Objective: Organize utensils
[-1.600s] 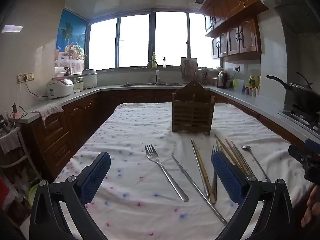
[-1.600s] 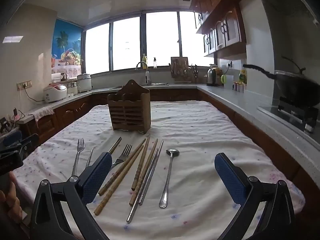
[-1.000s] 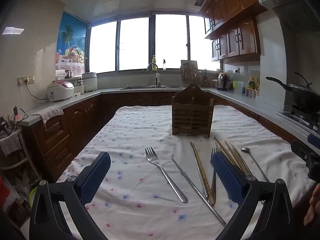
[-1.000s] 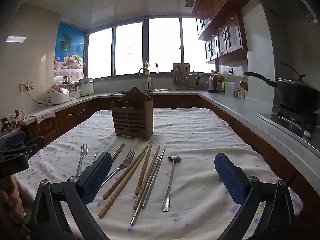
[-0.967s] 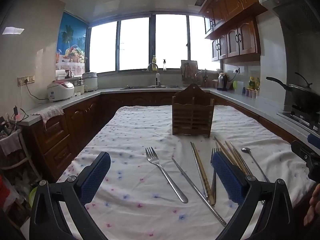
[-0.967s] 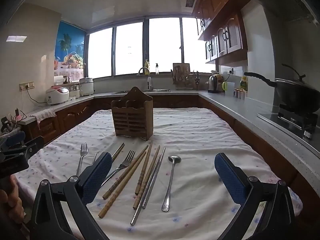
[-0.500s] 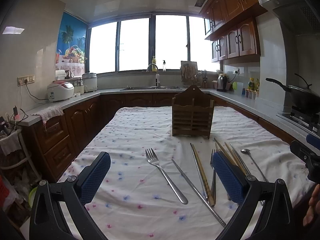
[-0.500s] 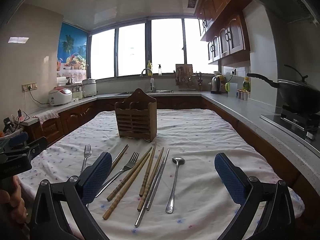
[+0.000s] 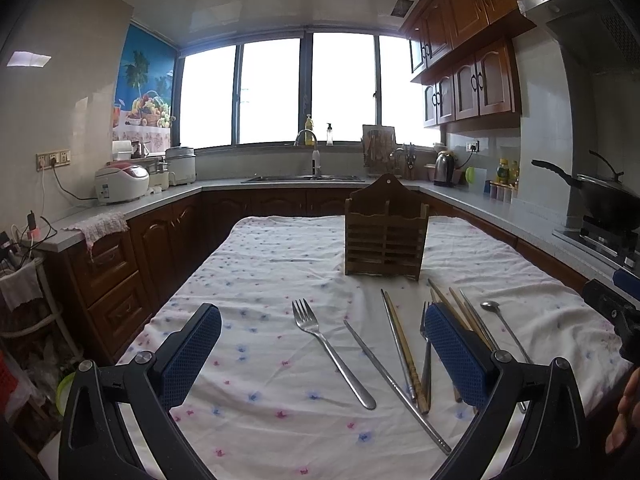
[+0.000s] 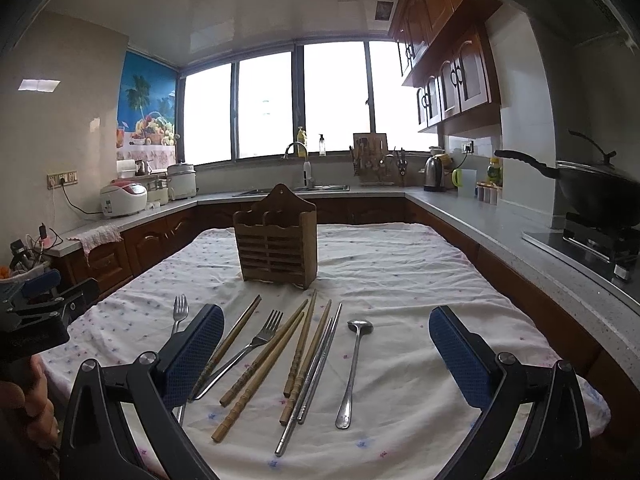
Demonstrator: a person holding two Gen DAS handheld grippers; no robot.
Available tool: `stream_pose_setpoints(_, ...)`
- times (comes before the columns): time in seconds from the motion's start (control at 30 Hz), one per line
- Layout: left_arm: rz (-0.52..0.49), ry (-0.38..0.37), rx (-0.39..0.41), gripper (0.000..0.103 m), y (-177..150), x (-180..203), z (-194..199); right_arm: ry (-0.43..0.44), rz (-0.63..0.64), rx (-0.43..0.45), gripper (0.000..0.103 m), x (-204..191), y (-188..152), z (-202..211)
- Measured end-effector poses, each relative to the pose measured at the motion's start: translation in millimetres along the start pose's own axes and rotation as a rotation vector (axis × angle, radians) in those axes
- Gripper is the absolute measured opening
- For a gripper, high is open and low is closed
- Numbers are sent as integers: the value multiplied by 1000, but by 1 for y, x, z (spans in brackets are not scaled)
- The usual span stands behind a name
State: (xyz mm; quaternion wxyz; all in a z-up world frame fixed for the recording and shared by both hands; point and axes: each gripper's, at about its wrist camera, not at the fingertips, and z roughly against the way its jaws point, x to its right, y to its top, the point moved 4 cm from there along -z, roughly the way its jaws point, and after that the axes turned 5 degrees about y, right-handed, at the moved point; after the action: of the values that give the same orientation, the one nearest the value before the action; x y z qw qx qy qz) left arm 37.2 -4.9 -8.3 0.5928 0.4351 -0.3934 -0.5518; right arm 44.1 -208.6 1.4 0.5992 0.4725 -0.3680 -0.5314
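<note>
Left gripper (image 9: 322,354): hovering over the near end of the table, fingers spread wide, pinching nothing.
Forks: two are lying on the tablecloth (image 10: 400,272); the left fork (image 9: 330,350) is sitting between the left gripper's fingers, and the second fork (image 10: 244,350) is lying among the sticks.
Wooden chopsticks: I am counting five in the right view; the leftmost one (image 10: 234,338) is partly hiding behind the blue pad, and the other four (image 10: 288,354) are fanning out beside the second fork.
Metal chopsticks: three in all; a pair (image 10: 314,372) is lying together just left of the spoon, and a single one (image 9: 394,388) is showing clearly only in the left view.
Spoon (image 10: 354,368): one, lying furthest right, handle pointing toward the camera.
Wooden holder (image 10: 277,238): one, standing upright on the cloth beyond all the cutlery, apart from it.
Right gripper (image 10: 326,354): fingers spread wide over the chopsticks and spoon, gripping nothing.
Left view only: the person's right hand (image 9: 624,412) is peeking in at the edge.
Right view only: the person's left hand (image 10: 28,396) is showing at the left edge.
</note>
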Motion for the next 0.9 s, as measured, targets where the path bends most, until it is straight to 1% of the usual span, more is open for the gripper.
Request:
stream_pose_setpoints(0.07, -1, 2, 3, 102, -3, -5, 3, 4, -1, 1, 103, -1, 0, 0)
stream_pose_setpoints(0.9, -4, -4, 5, 102, -3, -4, 6, 10, -14, 2, 103, -2, -1, 2)
